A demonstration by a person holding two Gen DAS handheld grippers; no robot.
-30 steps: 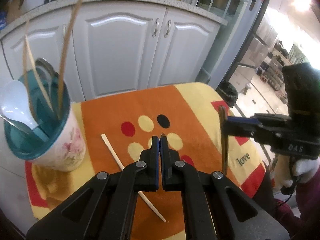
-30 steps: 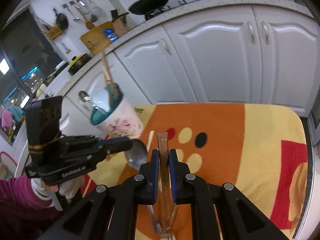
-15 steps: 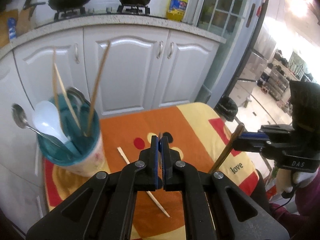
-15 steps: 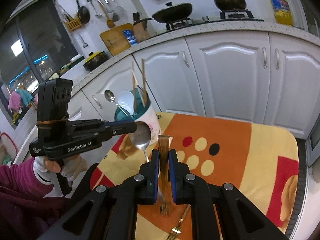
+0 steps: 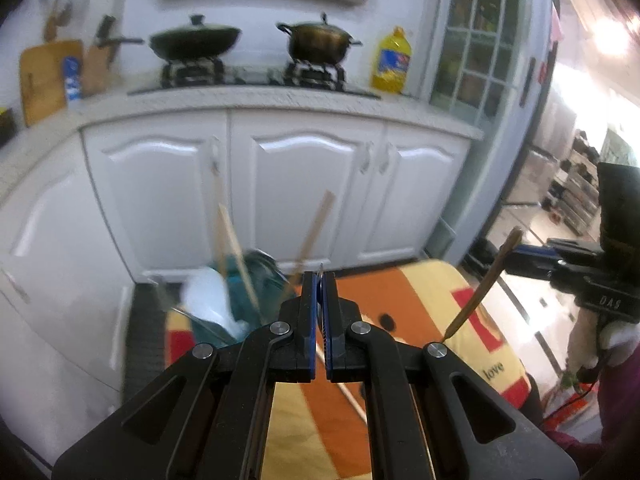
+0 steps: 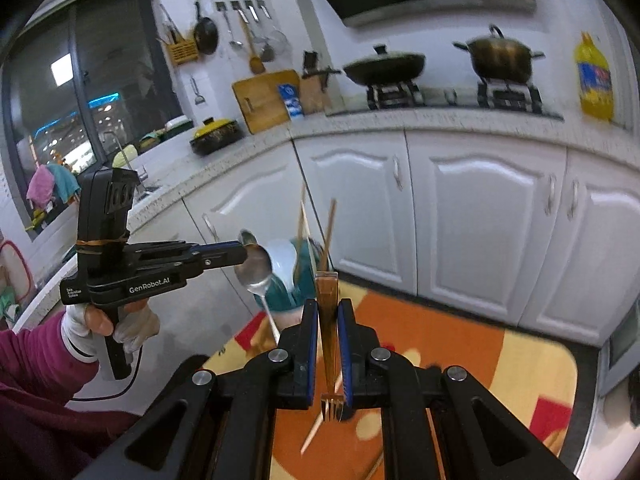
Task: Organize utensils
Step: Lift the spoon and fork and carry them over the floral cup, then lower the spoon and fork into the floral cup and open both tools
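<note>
White cabinets [image 6: 472, 216] fill the background, their stone counter [image 6: 400, 128] carrying a black wok [image 6: 384, 66], a brown pot [image 6: 500, 56] and a yellow oil bottle [image 6: 594, 80]; its label is too blurred to read. A wooden cutting board [image 6: 264, 98] leans against the wall, with ladles and a pan hanging above it.

Below lies the table under an orange and yellow cloth [image 6: 472, 344] with dot patterns; the word "love" is printed near its right edge in my left camera.

The utensil holder [image 6: 300, 280], teal inside, stands at the cloth's far left corner. It holds upright chopsticks [image 6: 330, 224], a white spoon [image 6: 282, 260] and a metal spoon. It sits directly ahead of both tools, partly hidden behind my fingers.

My left gripper [image 6: 240, 254] reads "GenRobot.AI" on its body. Its jaws are clamped on a metal spoon [image 6: 256, 270], held by the bowl with the handle hanging down, just beside the holder.

My right gripper [image 6: 328, 320], marked "DAS" as seen from the left camera, is closed on a fork [image 6: 327, 344] with an amber translucent handle; handle up, tines down, raised above the cloth.

A loose chopstick [image 6: 320, 426] lies on the cloth beneath the fork.
</note>
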